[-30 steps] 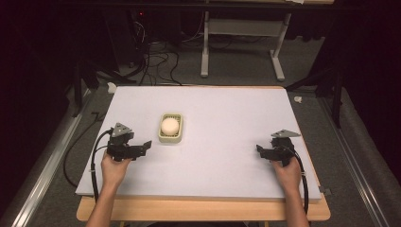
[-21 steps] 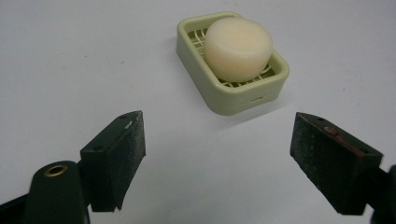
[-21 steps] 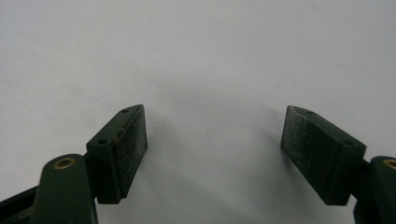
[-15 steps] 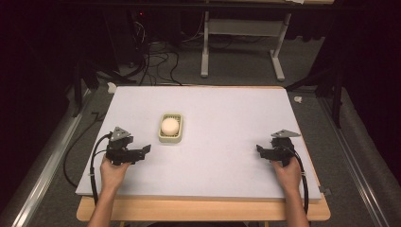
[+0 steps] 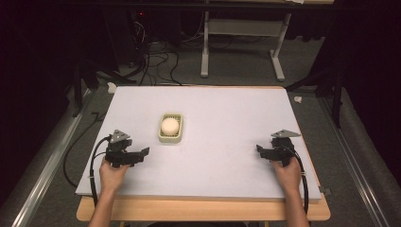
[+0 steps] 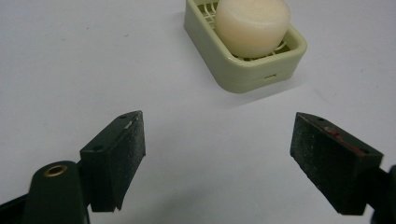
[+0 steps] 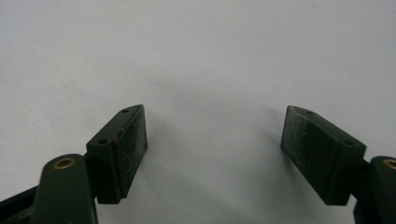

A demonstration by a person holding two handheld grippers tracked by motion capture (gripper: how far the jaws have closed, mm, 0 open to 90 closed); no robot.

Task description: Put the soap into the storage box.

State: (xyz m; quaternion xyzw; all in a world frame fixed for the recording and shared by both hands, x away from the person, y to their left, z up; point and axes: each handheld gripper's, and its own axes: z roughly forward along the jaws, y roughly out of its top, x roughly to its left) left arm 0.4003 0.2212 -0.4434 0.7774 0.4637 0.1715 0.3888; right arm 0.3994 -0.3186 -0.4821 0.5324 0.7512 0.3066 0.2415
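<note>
The soap dish (image 5: 171,128) is sitting left of the table's middle, its long axis running from 12 to 6 o'clock in the high view; in the left gripper view (image 6: 245,51) it is lying at about 1 o'clock, turned so its long axis is slanting from 11 toward 5. A pale round soap (image 5: 169,125) is resting inside the dish on its grid, flat face up.

The left tool (image 5: 142,153) is standing wide open with nothing between its jaws, hovering low over the bare sheet at about 7 o'clock from the dish and pointing toward 3 o'clock — near it, not touching. The right tool (image 5: 259,149) is also gaping wide and holding nothing, well apart at the right side, pointing toward 9 o'clock.

The white table (image 5: 227,109) is lying open between the two tools — bare sheet is stretching from the dish toward 3 o'clock. The near wooden edge is running along 6 o'clock behind both hands, and the right tool is sitting close to the 3 o'clock edge.
</note>
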